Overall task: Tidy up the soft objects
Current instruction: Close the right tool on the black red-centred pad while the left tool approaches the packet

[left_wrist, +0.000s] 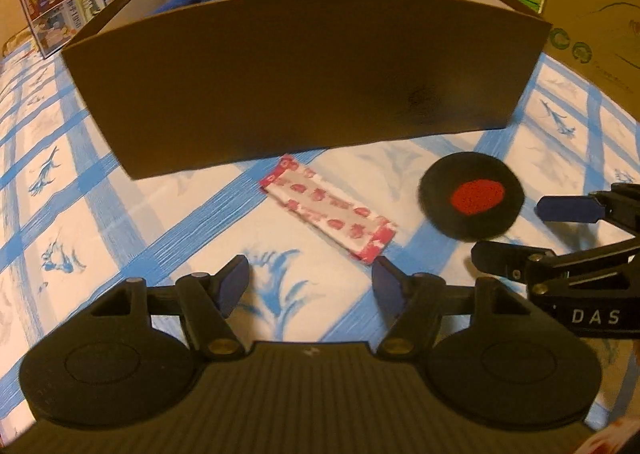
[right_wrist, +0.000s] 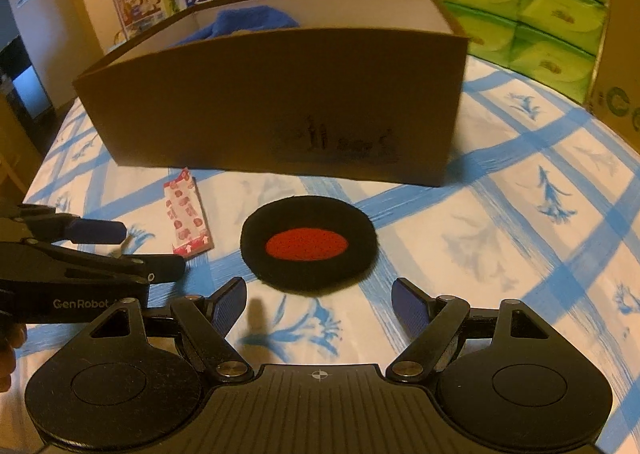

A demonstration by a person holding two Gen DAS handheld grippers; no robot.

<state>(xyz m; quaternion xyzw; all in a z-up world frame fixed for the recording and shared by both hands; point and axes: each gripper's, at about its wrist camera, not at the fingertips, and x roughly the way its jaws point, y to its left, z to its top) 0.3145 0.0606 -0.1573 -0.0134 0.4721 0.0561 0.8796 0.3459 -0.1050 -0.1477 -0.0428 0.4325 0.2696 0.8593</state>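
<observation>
Two low wrist views, shared box point(left_wrist: 304, 82)

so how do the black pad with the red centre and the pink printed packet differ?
Shape: the black pad is round with a red oval centre; the pink packet is a long narrow rectangle with a red-and-white print. Texture: the pad looks fuzzy, the packet smooth and flat. Place: the pad lies straight ahead of the right gripper, the packet ahead of the left gripper. Both lie loose on the blue-patterned cloth, outside the brown box.
</observation>
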